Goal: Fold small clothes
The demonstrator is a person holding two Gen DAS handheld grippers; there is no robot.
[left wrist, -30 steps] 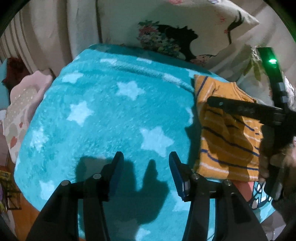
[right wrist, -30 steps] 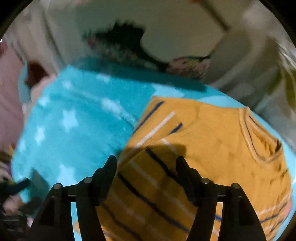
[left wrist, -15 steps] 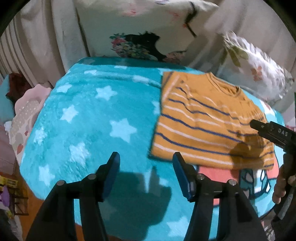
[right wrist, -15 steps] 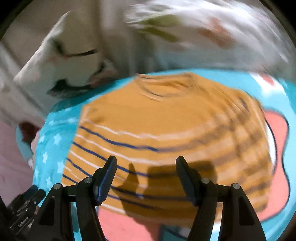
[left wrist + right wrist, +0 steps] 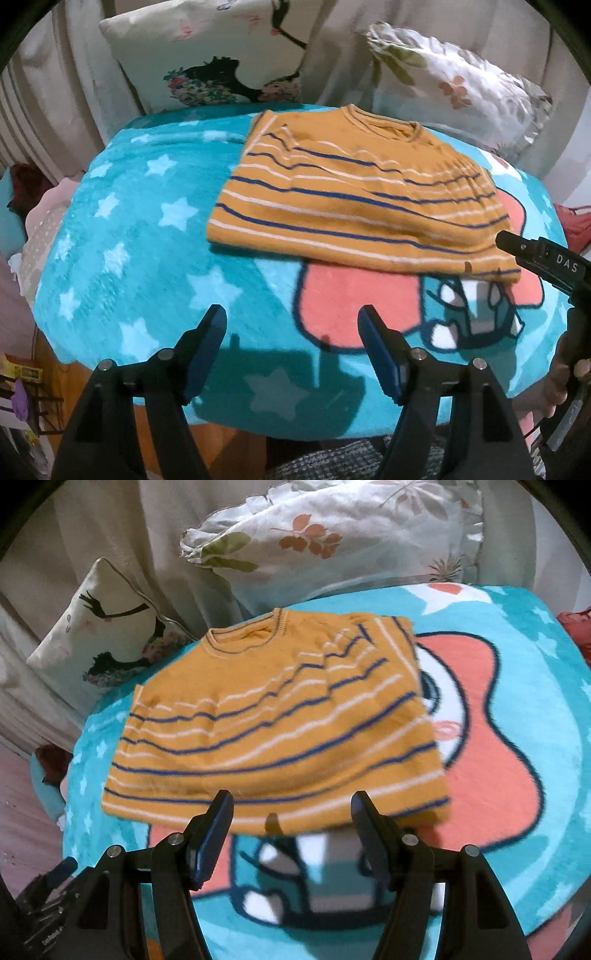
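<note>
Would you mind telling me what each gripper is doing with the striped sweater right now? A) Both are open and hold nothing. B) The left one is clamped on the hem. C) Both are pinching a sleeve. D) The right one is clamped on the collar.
A: the left gripper and right gripper both show spread fingers with nothing between them, and the sweater lies flat on the blanket.
</note>
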